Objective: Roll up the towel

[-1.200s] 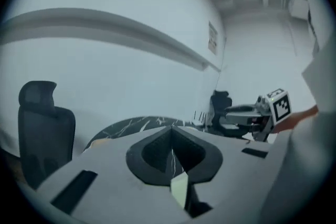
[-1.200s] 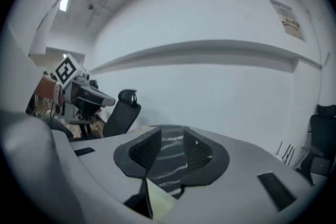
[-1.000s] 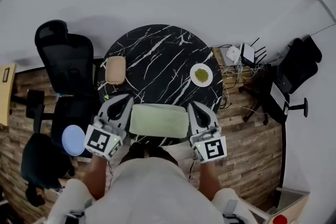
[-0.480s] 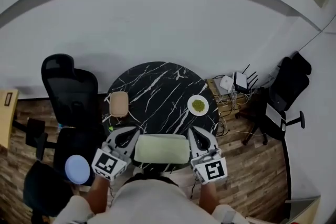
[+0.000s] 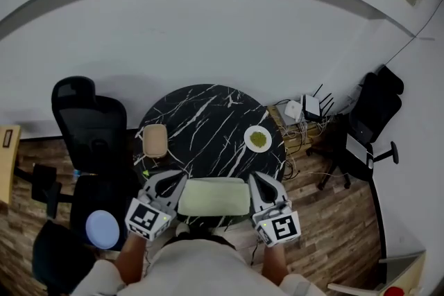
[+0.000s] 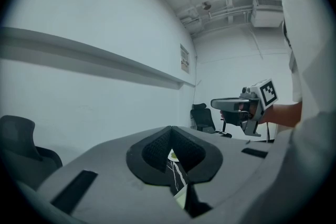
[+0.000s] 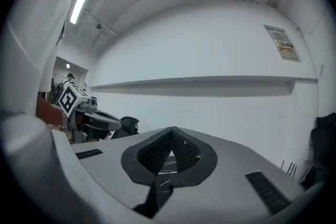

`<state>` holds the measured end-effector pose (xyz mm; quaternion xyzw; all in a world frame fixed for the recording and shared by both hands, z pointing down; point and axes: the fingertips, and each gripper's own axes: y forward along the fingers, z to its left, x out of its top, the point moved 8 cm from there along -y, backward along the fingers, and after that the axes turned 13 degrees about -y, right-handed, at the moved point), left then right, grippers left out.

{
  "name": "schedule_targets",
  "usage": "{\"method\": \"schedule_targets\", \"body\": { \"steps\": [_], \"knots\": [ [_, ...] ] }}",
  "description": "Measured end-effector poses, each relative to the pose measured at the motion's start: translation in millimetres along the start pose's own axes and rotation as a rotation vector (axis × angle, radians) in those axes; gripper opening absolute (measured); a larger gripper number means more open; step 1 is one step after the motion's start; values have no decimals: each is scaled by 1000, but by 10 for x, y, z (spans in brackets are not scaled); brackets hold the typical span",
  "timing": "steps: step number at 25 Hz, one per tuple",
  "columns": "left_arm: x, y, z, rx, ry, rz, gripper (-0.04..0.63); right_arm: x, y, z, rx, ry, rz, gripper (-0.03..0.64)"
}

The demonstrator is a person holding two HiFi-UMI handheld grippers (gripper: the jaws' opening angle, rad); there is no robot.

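Note:
A pale green towel (image 5: 214, 196) lies flat at the near edge of the round black marble table (image 5: 208, 121). My left gripper (image 5: 180, 178) is at the towel's left end and my right gripper (image 5: 254, 177) at its right end. Both point away from me and flank the towel. In the left gripper view the left gripper (image 6: 171, 129) is shut with nothing between its pads. A sliver of table and towel (image 6: 181, 198) shows below them. The right gripper (image 7: 171, 131) is shut and empty too. Whether either one touches the towel I cannot tell.
A beige oblong dish (image 5: 154, 141) sits at the table's left side. At its right is a white plate (image 5: 258, 140) with something green on it. A black office chair (image 5: 90, 123) and a blue round stool (image 5: 103, 227) stand at the left. Cables and a router (image 5: 306, 109) lie to the right.
The head view has tilted up, so the table sits lower and smaller in the picture. Both grippers keep their places at the towel's two ends, still shut.

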<state>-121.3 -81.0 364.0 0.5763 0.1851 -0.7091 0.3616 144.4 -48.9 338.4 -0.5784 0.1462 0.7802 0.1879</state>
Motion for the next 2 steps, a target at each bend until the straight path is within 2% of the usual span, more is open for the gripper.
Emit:
{"method": "schedule_targets", "body": {
  "steps": [2],
  "knots": [
    [-23, 9, -63, -15, -17, 2, 3, -16, -35, 20, 6, 14, 7, -8]
  ]
}}
